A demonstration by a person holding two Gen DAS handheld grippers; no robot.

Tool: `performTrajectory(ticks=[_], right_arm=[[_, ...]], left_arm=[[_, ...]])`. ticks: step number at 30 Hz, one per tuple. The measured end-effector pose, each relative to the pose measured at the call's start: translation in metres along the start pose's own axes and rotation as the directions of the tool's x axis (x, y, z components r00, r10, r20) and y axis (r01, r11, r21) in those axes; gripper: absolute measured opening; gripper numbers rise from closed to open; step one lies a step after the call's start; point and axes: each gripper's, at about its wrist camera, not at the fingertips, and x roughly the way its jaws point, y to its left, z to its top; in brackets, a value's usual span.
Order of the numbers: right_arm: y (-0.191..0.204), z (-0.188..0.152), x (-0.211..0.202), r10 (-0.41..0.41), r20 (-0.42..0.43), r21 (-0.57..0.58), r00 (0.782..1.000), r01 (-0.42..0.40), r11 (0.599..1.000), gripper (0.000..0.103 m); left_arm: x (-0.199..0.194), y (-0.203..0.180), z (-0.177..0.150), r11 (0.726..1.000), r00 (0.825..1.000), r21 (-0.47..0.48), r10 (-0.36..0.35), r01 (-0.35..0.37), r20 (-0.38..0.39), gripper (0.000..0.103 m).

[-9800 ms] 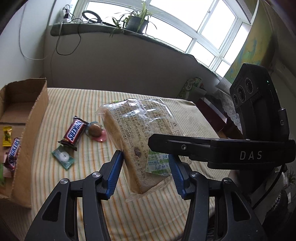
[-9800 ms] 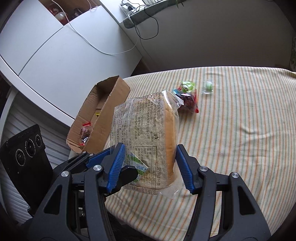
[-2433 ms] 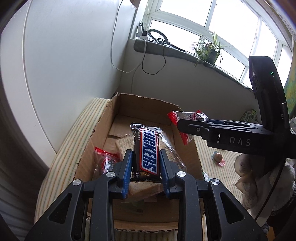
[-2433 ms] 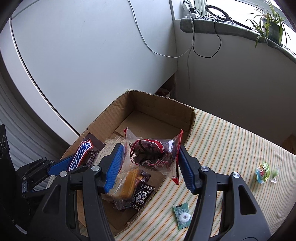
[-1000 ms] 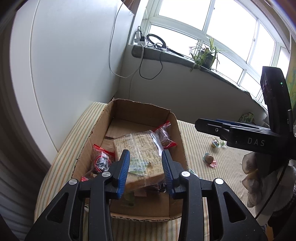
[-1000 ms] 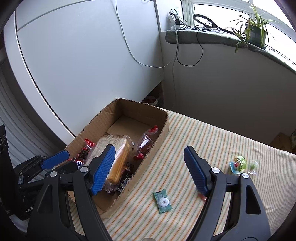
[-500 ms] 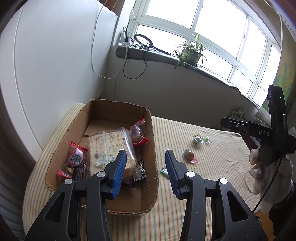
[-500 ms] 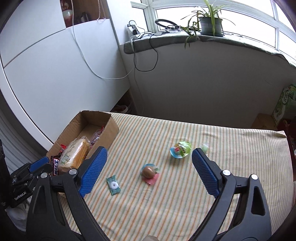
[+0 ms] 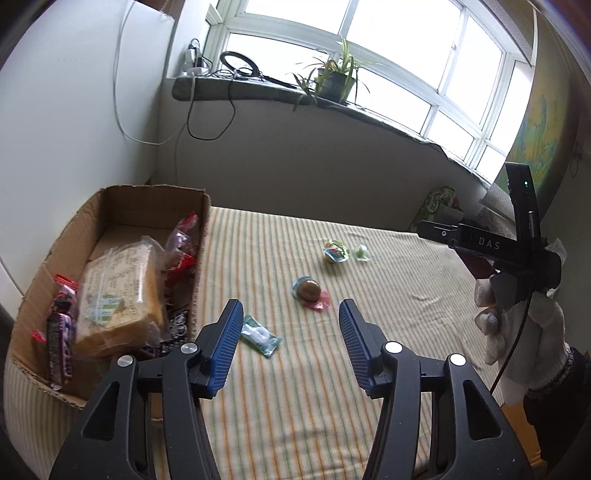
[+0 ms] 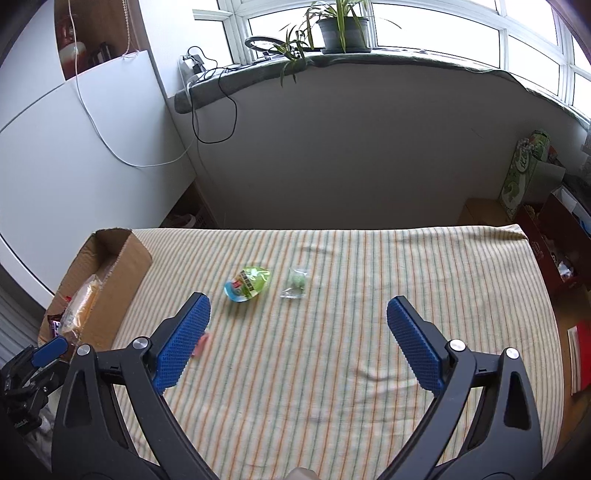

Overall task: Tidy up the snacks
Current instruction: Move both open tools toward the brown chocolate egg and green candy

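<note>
The cardboard box (image 9: 201, 236) sits at the left with the bagged bread (image 9: 118, 291), a Snickers bar (image 9: 59, 347) and red packets inside. On the striped cloth lie a green mint packet (image 9: 258, 336), a brown round snack on a pink wrapper (image 9: 309, 291), a green jelly cup (image 9: 335, 251) and a small green candy (image 9: 360, 252). My left gripper (image 9: 290, 332) hovers over the cloth, jaws opening, nothing between them. My right gripper (image 10: 295, 310) is wide and still opening, empty, short of the jelly cup (image 10: 247, 282) and green candy (image 10: 296, 282).
A gloved hand (image 9: 517, 332) holds the right gripper (image 9: 480, 243) at the cloth's right edge. The box (image 10: 110, 266) is at the left in the right wrist view. A grey wall and windowsill with a plant (image 10: 340, 33) stand behind; boxes (image 10: 554, 221) sit beyond the right edge.
Both views swung right, away from the box and over the loose snacks on the cloth. Both grippers' jaws stand wider. The Snickers and red packet now lie in the box.
</note>
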Motion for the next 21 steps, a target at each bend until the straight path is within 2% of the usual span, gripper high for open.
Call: performTrajectory(ticks=[5,16,21], right_arm=[[-0.009,-0.003,0.021,-0.019,-0.033,-0.026,0.999,0.018,0.999,0.098],[0.002,-0.003,0.066,0.009,-0.078,-0.128,0.997,-0.019,0.992,0.098],[0.006,-0.002,0.087,0.008,-0.1,-0.152,0.995,-0.023,0.988,0.088]], left_arm=[[0.027,-0.016,-0.002,1.0,0.999,0.024,-0.014,0.015,-0.049,0.055],[0.084,-0.026,0.003,1.0,0.994,0.022,0.003,-0.001,-0.111,0.055],[0.104,-0.026,0.005,1.0,0.991,0.027,0.02,-0.017,-0.136,0.055]])
